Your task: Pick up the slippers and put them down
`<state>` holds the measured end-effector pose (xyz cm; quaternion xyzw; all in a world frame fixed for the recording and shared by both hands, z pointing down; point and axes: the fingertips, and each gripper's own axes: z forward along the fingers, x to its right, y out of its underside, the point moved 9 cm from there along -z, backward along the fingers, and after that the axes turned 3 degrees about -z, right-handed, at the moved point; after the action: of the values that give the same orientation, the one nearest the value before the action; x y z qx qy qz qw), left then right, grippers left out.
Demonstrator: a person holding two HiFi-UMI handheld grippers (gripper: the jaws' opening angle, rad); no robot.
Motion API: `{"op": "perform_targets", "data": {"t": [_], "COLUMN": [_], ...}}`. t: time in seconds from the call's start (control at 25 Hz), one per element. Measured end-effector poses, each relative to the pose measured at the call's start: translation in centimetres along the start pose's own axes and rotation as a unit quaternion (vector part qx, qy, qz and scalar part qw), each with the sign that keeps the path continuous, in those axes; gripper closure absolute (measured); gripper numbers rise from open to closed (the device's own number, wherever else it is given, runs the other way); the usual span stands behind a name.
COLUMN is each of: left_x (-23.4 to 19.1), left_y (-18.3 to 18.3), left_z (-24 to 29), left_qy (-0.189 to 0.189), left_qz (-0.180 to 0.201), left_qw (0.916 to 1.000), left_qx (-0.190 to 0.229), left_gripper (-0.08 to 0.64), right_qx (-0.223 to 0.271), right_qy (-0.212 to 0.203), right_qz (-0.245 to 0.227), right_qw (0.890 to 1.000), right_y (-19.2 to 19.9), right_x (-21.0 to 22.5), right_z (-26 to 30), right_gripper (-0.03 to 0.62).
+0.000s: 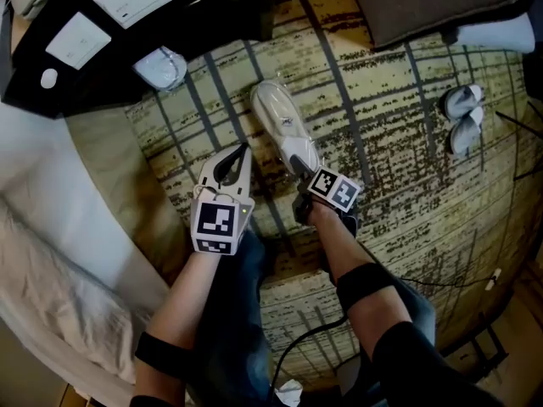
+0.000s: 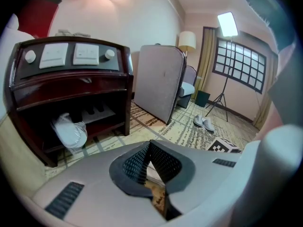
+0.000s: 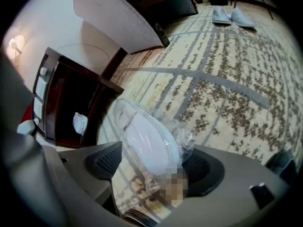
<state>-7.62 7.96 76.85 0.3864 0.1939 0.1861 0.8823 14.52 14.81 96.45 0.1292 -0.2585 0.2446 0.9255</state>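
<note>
A white slipper sealed in clear plastic [image 1: 284, 125] lies on the patterned carpet [image 1: 399, 168], toe pointing away from me. My right gripper [image 1: 299, 168] reaches down at its heel end. In the right gripper view the jaws stand wide apart around the wrapped slipper [image 3: 147, 143]; the left pad [image 3: 104, 160] is clear of it and the crinkled plastic brushes the right pad [image 3: 204, 171]. The right gripper [image 3: 154, 156] is open. My left gripper [image 1: 243, 151] hovers just left of the slipper, shut with nothing in it, its pads [image 2: 163, 162] closed together.
A dark wood nightstand [image 1: 102, 66] stands at the far left, with a second wrapped slipper [image 2: 70, 130] on its lower shelf. A grey pair of slippers [image 1: 462, 117] lies far right on the carpet. A grey chair back [image 2: 161, 79] and a light stand [image 2: 220, 98] stand beyond. White bedding [image 1: 51, 227] borders the left.
</note>
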Motion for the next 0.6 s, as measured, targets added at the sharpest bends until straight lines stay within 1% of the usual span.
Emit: {"op": "perform_targets", "data": {"t": [0.12, 0.16, 0.24, 0.28, 0.32, 0.4, 0.44, 0.48, 0.52, 0.6], "left_x": [0.2, 0.5, 1.2, 1.5, 1.7, 2.3, 2.7, 3.2, 3.7, 4.9], "left_y": [-1.5, -2.1, -3.7, -4.7, -5.9, -8.3, -9.7, -11.2, -12.9, -16.7], "left_z": [-1.4, -2.1, -3.6, -4.4, -5.2, -7.3, -8.4, -9.7, -11.0, -14.0], "left_qy": [-0.005, -0.005, -0.003, -0.004, -0.007, -0.014, -0.019, -0.024, -0.029, -0.041], "left_qz": [0.002, 0.002, 0.004, 0.006, 0.006, 0.006, 0.004, 0.002, -0.001, -0.008], "left_qw": [1.0000, 1.0000, 1.0000, 1.0000, 1.0000, 0.9999, 0.9998, 0.9997, 0.9995, 0.9989], "left_qx": [0.001, 0.000, 0.000, 0.001, 0.003, 0.006, 0.008, 0.011, 0.014, 0.020], "left_gripper": [0.558, 0.558, 0.558, 0.558, 0.558, 0.558, 0.558, 0.558, 0.558, 0.558], "right_qx": [-0.029, -0.041, -0.052, -0.051, -0.048, -0.040, -0.034, -0.028, -0.021, -0.007], "right_qy": [0.075, 0.093, 0.114, 0.115, 0.109, 0.085, 0.068, 0.047, 0.026, -0.015], "right_qz": [-0.023, -0.029, -0.034, -0.038, -0.045, -0.071, -0.087, -0.104, -0.122, -0.165], "right_qw": [0.997, 0.994, 0.992, 0.991, 0.992, 0.993, 0.993, 0.993, 0.992, 0.986], "right_y": [0.3, 0.5, 0.2, -0.3, -1.0, -2.5, -3.3, -4.2, -5.2, -7.5], "right_x": [0.1, 0.3, 0.1, -0.5, -1.3, -3.7, -5.3, -7.0, -9.0, -13.0], "right_z": [-2.0, -2.8, -4.8, -5.9, -7.0, -9.7, -11.4, -13.3, -15.4, -20.2], "right_gripper": [0.119, 0.118, 0.118, 0.117, 0.117, 0.121, 0.125, 0.159, 0.179, 0.190]}}
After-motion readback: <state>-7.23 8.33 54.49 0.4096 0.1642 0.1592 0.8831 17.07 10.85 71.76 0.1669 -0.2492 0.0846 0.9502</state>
